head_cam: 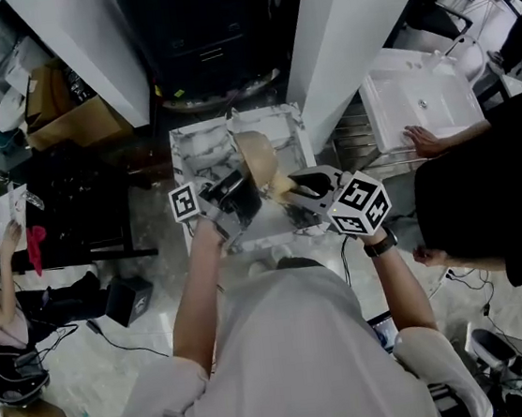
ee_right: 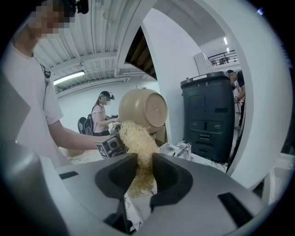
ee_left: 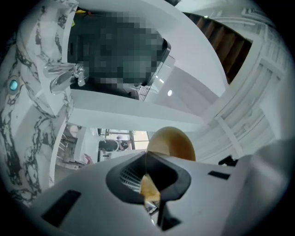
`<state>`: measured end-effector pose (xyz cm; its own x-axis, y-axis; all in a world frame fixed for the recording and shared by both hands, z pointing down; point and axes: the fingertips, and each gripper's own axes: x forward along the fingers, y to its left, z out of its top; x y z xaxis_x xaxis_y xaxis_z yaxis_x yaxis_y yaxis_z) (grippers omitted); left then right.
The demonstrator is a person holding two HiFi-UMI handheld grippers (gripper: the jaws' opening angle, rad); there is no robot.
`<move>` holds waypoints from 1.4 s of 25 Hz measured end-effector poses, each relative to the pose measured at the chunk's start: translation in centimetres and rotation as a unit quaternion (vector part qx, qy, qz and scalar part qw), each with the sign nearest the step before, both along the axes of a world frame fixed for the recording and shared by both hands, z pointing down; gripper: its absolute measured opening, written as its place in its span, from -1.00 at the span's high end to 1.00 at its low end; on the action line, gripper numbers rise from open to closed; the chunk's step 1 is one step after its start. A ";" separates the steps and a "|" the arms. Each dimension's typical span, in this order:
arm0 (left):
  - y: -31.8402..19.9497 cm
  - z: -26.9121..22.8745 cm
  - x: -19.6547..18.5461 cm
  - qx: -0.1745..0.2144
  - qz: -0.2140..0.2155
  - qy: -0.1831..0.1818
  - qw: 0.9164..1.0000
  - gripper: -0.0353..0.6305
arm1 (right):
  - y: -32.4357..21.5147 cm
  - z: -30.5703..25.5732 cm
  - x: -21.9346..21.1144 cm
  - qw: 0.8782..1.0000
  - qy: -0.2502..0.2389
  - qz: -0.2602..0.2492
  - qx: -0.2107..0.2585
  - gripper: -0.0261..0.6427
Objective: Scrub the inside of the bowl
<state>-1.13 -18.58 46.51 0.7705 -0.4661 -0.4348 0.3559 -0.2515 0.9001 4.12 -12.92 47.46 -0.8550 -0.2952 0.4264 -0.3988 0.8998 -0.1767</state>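
1. 2 tools are in use. The left tool (ee_left: 147, 182) has its jaws pressed together on the rim of the tan bowl (ee_left: 170, 143) and holds it up on edge above the sink (head_cam: 187, 146).
2. The right tool (ee_right: 140, 170) has its jaws partly apart, clamped on a wad of pale, straw-like scrubber (ee_right: 136, 138). The scrubber's free end sticks out toward the bowl.
3. The right gripper view shows the bowl's foot and outer wall. The scrubber's tip lies at the lower rim on that outer side, and I cannot tell whether it touches. In the head view the scrubber sits just beside the bowl's edge, above the near side of the sink.
4. The sink is a marble-patterned basin with a chrome tap (ee_left: 64, 76) on its rim. No water is seen running and no foam shows.
5. Progress, as a judgement: both things are picked up and brought together over the sink, so the setting-up is done. The scrubber is not inside the bowl, and no view shows the inner surface well enough to say how clean it is.
6. What looks left is the scrubbing itself. The bowl's mouth must be turned toward the scrubber, and the wad pushed in and worked round the inner wall and bottom.
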 end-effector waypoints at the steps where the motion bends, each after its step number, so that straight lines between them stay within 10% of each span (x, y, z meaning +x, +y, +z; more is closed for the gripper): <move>1: 0.3 -0.3 0.0 0.011 0.006 -0.001 1.000 0.84 | -0.1 0.2 0.1 1.000 0.003 0.002 -0.001 0.61; 13: 5.4 -2.1 1.9 0.107 0.132 -0.039 0.985 0.83 | -2.1 -0.4 0.0 0.998 -0.061 0.004 -0.009 0.61; 19: 8.2 2.2 3.2 0.112 0.209 -0.150 0.960 0.83 | -2.2 -3.1 0.1 0.988 -0.150 -0.021 -0.021 0.61; 28: 6.2 6.1 2.1 0.036 0.164 -0.223 0.960 0.83 | -1.6 -4.7 1.1 0.993 -0.116 -0.026 0.020 0.61; 35: 2.9 6.8 0.5 -0.010 0.085 -0.207 0.975 0.84 | 0.6 -5.3 0.5 0.992 -0.110 -0.045 0.033 0.61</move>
<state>-0.59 -15.64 53.32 0.9449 -0.3213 -0.0624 -0.0039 -0.2018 0.9794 4.64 -12.33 42.18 -0.9495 -0.2345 0.2085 -0.2746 0.9425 -0.1905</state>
